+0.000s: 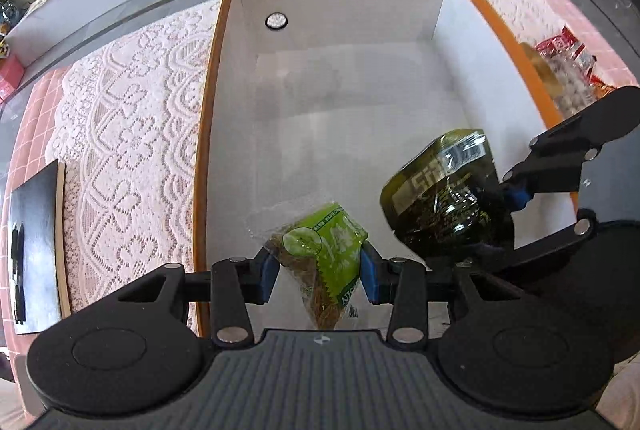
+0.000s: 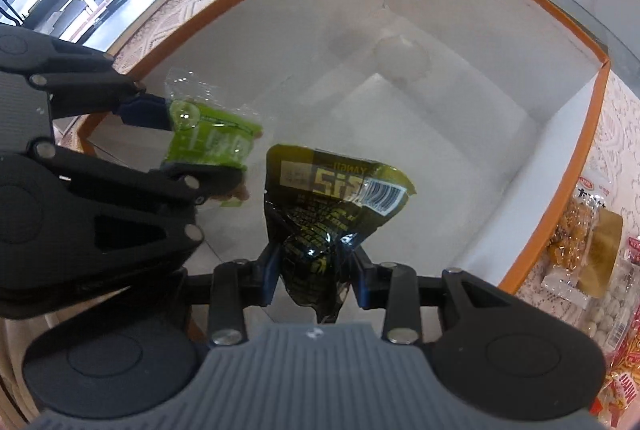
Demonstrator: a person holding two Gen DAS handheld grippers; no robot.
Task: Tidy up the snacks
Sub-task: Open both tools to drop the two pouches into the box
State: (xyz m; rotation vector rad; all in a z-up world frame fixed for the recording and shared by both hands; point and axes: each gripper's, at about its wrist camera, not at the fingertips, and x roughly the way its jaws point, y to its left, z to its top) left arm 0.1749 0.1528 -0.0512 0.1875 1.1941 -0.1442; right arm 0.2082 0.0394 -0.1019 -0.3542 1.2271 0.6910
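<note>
Orange edging runs round the rim of the white box (image 1: pixel 208 133) below us, and both our grippers point steeply down into it. Our left gripper (image 1: pixel 320 272) has its blue pads pressed against the two sides of a light green snack packet (image 1: pixel 332 250), whose clear end shows brown contents; the packet hangs over the near part of the box floor. Our right gripper (image 2: pixel 316 270) is clamped on the lower end of a dark olive packet (image 2: pixel 332 205) with yellow lettering and a white barcode patch, its crumpled top fanning out above the box floor. In the right wrist view, the two packets hang just beside each other, apart, with the green one to the left. One far wall of the box has a small round black-ringed hole (image 1: pixel 276 21). The box stands on a pale lace cloth (image 1: pixel 132 117) over pink tiles. Outside the box, by its right wall, more snack bags (image 2: pixel 592 270) lie on the cloth. A dark board (image 1: pixel 34 250) lies on the cloth well to the left.
</note>
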